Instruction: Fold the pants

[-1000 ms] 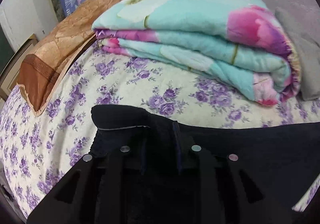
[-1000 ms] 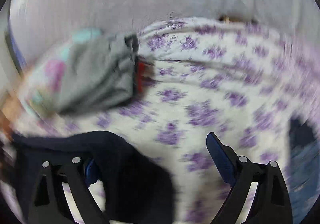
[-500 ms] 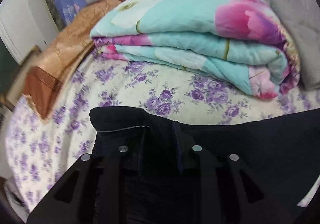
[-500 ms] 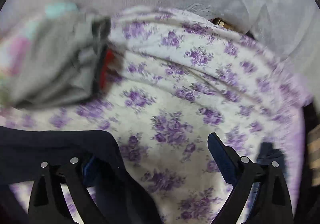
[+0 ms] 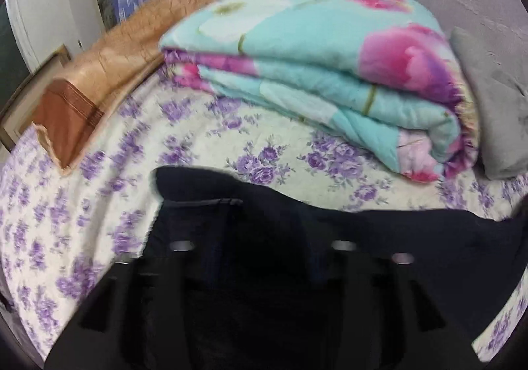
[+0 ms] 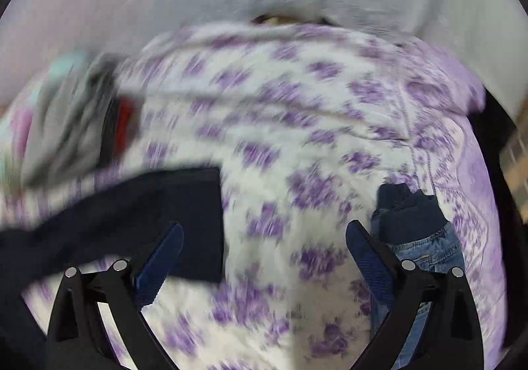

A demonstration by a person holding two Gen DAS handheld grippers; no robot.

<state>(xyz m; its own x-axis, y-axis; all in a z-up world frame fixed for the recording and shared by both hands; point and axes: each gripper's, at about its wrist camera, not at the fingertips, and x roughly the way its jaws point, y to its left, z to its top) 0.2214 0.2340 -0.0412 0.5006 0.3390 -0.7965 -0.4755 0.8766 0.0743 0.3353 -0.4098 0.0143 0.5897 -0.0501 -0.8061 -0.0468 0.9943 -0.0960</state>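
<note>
The dark navy pants (image 5: pixel 270 224) lie on the purple-flowered bed sheet (image 5: pixel 99 191). My left gripper (image 5: pixel 260 251) is shut on the pants at their waistband end; the cloth drapes over the fingers and hides the tips. In the right wrist view the pants (image 6: pixel 138 211) stretch in from the left, with a squared end lying just past the left finger. My right gripper (image 6: pixel 264 257) is open and empty over the sheet, its blue pads (image 6: pixel 366 257) wide apart. The view is blurred by motion.
A folded teal and pink floral quilt (image 5: pixel 316 73) lies at the back of the bed, with a brown blanket (image 5: pixel 109 69) to its left and a grey pillow (image 5: pixel 498 106) to its right. Folded blue jeans (image 6: pixel 419 238) lie by the right finger. A wall stands behind.
The right gripper has swung right across the bed; the pants now sit farther left and the jeans have come into view. The left gripper still holds the pants and shifted slightly.
</note>
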